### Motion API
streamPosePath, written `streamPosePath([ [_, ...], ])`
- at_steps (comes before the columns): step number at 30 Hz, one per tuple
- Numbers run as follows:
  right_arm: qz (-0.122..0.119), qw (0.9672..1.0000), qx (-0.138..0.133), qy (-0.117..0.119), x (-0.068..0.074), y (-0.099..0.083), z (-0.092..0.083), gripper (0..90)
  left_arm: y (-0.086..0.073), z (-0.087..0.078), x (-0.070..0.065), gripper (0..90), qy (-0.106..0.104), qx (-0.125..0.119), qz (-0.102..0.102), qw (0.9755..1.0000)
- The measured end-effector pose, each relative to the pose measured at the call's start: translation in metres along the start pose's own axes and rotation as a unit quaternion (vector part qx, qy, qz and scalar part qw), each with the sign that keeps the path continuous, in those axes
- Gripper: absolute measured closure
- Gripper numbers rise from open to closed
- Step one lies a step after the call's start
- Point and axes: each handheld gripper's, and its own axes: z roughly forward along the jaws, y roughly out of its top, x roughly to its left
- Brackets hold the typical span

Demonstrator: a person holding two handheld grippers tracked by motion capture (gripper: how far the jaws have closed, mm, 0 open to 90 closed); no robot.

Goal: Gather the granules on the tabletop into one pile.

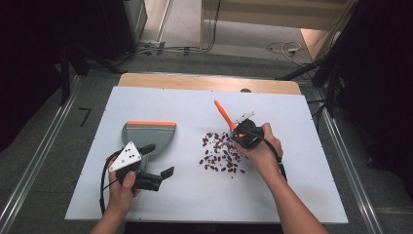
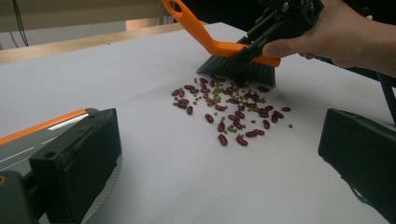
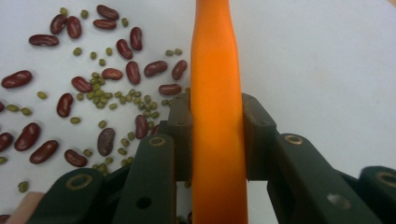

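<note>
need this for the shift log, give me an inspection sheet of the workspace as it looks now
surface: white board on a wooden table, mostly bare.
job's things: orange-handled brush with bristles down at the far edge of the scattered red and green beans; grey dustpan lying flat to their left.
clutter: nothing seen.
grippers: right gripper shut on the brush handle; left gripper open, one jaw touching the dustpan, nothing clamped.
cables: black cable loops from the left gripper; another runs along the right forearm.
surroundings: grey floor, metal rails at both sides, loose wires beyond the table.
</note>
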Motion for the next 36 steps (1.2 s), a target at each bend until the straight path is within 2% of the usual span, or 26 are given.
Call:
streamPosePath([
  [11, -0.013, 0.9999, 0.000, 0.001, 0.012, 0.001, -0.003, 68.6, 0.000, 0.000, 0.001, 0.0, 0.004, 0.004, -0.002, 1.0000],
  [15, -0.014, 0.9999, -0.004, 0.008, 0.016, 0.000, -0.004, 68.6, 0.000, 0.001, 0.001, 0.0, 0.004, 0.005, -0.001, 1.0000],
  [18, -0.026, 0.9996, -0.008, 0.008, 0.020, -0.001, -0.005, 68.5, 0.000, 0.001, 0.001, 0.0, 0.004, 0.006, -0.006, 1.0000],
  [23, -0.028, 0.9993, -0.009, 0.022, 0.023, -0.002, -0.009, 68.6, 0.000, 0.000, 0.003, 0.0, 0.007, 0.004, -0.014, 0.9999],
  [26, -0.040, 0.9990, -0.006, 0.021, 0.025, -0.002, -0.011, 68.6, 0.000, 0.000, 0.003, 0.0, 0.008, 0.004, -0.015, 0.9999],
  [30, -0.046, 0.9988, -0.013, 0.008, 0.023, -0.002, -0.013, 68.8, -0.001, -0.001, 0.003, 0.0, 0.011, 0.007, -0.012, 0.9998],
  [31, -0.042, 0.9989, -0.019, 0.010, 0.020, -0.002, -0.014, 68.8, -0.001, -0.001, 0.004, 0.0, 0.011, 0.008, -0.013, 0.9998],
  [32, -0.040, 0.9988, -0.028, 0.003, 0.013, -0.001, -0.017, 68.8, -0.001, -0.001, 0.004, 0.0, 0.011, 0.006, -0.015, 0.9998],
  [34, -0.039, 0.9988, -0.030, 0.003, 0.011, 0.001, -0.018, 68.9, -0.001, -0.001, 0.004, 0.0, 0.011, 0.004, -0.015, 0.9998],
  [35, -0.043, 0.9978, -0.049, 0.008, 0.002, 0.006, -0.023, 68.9, -0.001, -0.001, 0.004, 0.0, 0.011, 0.003, -0.015, 0.9998],
  [36, -0.043, 0.9978, -0.049, 0.008, 0.002, 0.006, -0.023, 68.9, -0.001, -0.001, 0.004, 0.0, 0.011, 0.003, -0.015, 0.9998],
])
